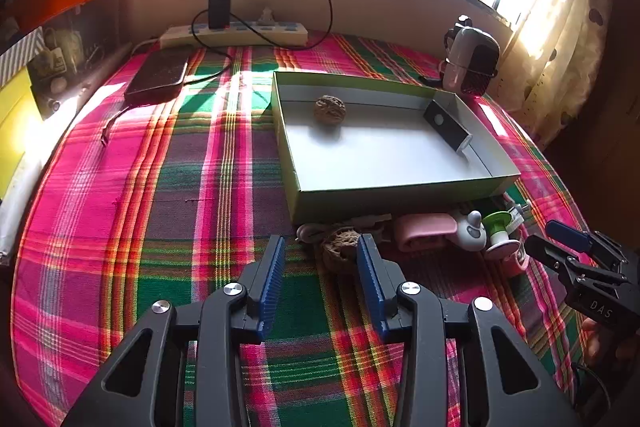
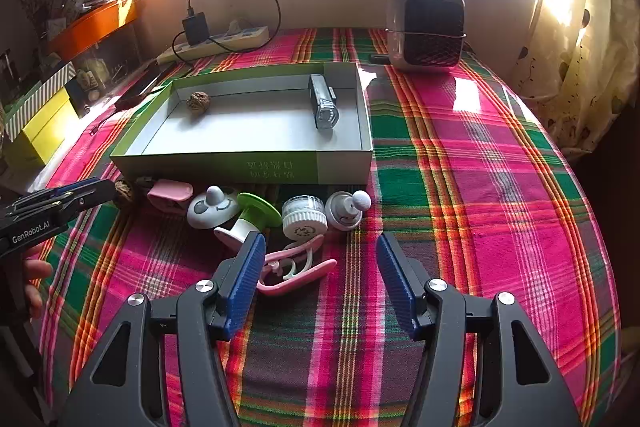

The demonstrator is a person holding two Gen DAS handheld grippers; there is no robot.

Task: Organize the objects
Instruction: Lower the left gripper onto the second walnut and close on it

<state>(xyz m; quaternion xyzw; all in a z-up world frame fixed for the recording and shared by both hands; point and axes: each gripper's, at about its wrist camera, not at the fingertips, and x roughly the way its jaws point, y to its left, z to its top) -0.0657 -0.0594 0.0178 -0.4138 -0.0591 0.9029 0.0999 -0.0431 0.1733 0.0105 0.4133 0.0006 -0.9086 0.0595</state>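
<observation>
Left gripper spread wide, walnut sitting between its tips: hard, light, round, likely to roll, so pinch across its middle

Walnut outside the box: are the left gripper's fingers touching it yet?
Cannot tell. In the left wrist view the walnut sits at the open left gripper fingertips, partly behind the right pad, so no clear gap or contact shows.
</observation>
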